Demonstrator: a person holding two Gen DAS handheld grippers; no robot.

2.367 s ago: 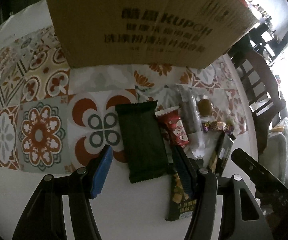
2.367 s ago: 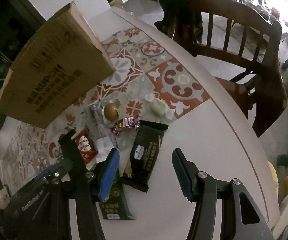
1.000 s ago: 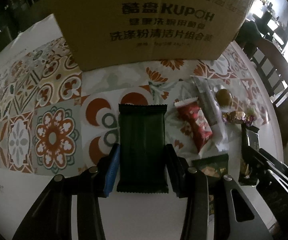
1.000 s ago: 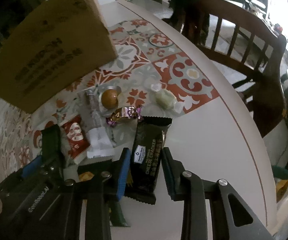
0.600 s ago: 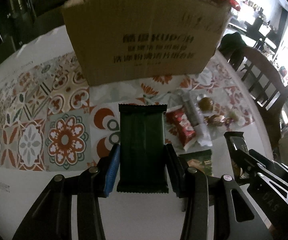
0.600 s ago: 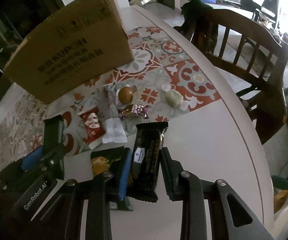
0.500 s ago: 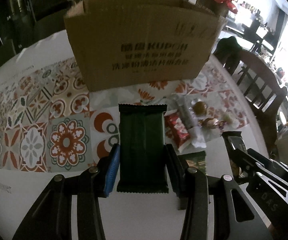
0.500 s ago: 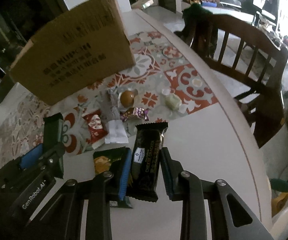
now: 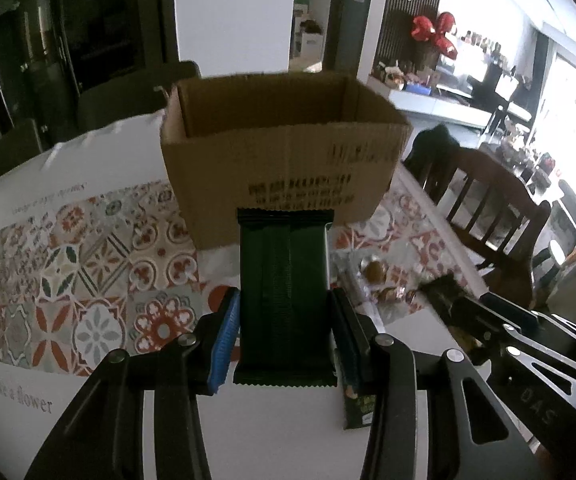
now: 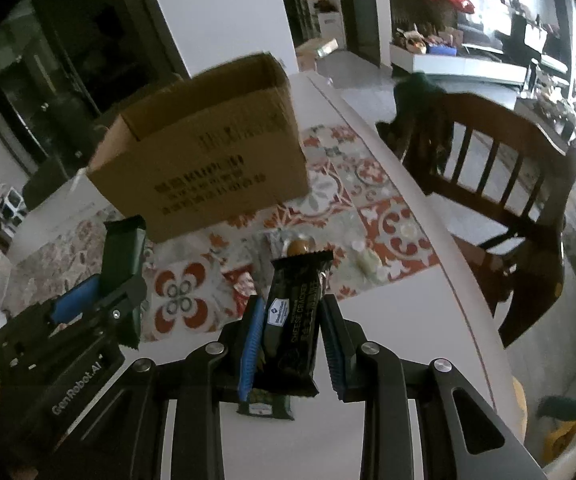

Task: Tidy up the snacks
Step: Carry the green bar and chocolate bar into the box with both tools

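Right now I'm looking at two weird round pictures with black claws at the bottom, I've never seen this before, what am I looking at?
Those claws are two hand-held grippers, one in each of a person's hands. Each carries a wide-angle camera looking along its fingers, so one picture comes from each.

The left gripper is clamped on a dark green snack packet. The right gripper is clamped on a black cheese cracker packet. Both packets are raised above the table.

Behind them stands an open cardboard box on a patterned mat. More small snacks lie on the mat, and another green packet lies on the bare tabletop. A wooden chair stands beside the table.
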